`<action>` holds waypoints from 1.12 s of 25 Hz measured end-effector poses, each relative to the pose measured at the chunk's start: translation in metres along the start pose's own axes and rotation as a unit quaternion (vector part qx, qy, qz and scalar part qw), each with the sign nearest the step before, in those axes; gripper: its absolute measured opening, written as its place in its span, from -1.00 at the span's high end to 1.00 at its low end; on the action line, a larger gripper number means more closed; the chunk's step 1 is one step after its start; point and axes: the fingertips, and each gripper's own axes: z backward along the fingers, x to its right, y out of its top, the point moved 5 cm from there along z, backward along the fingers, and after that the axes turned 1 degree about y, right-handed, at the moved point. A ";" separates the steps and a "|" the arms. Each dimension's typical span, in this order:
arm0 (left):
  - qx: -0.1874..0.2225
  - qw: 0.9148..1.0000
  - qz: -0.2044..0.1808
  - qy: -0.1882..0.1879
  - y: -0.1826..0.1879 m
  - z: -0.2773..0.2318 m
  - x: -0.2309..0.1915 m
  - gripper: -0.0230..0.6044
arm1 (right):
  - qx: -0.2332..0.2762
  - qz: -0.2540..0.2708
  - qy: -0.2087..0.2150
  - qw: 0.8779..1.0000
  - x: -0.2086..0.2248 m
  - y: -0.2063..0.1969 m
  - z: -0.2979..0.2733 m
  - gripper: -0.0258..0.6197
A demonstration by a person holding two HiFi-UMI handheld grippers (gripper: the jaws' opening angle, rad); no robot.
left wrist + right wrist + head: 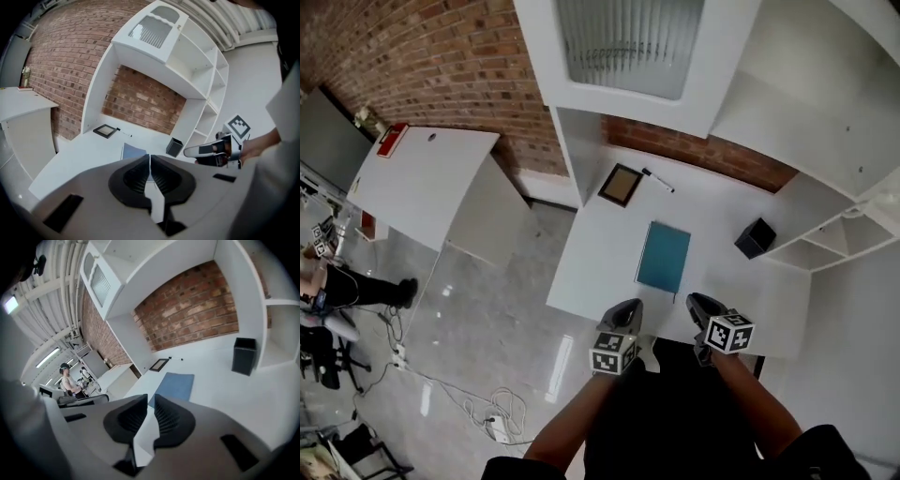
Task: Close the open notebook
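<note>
The notebook [664, 256] lies closed on the white desk [598, 267], teal cover up; it also shows as a blue slab in the left gripper view [132, 151] and the right gripper view [176, 385]. Both grippers hang side by side over the desk's near edge, well short of the notebook and touching nothing. My left gripper [627, 311] [149, 158] has its jaws pressed together, empty. My right gripper [701, 307] [151, 400] shows a narrow gap between its jaws with nothing in it. The right gripper [197, 151] also appears at the right of the left gripper view.
A dark picture frame [621, 184] and a pen [658, 180] lie at the desk's back left. A black box [755, 237] stands at the right by the shelves [825, 234]. A second white table [422, 178] stands left; cables [487, 412] lie on the floor.
</note>
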 end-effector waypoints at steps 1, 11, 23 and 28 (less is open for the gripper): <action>0.005 1.000 -0.003 -0.006 0.003 0.004 0.007 0.89 | 0.017 -0.004 -0.007 1.000 0.000 0.000 0.018 0.82; 0.025 0.995 -0.042 -0.083 0.023 0.012 0.100 0.89 | 0.092 0.031 -0.103 0.990 0.015 -0.011 0.151 0.92; 0.083 0.991 -0.083 -0.064 0.024 0.061 0.199 0.89 | 0.185 0.113 -0.128 0.968 0.024 -0.011 0.259 0.92; 0.093 0.990 -0.093 -0.041 0.004 0.104 0.245 0.89 | 0.178 0.141 -0.124 0.966 0.014 -0.041 0.314 0.92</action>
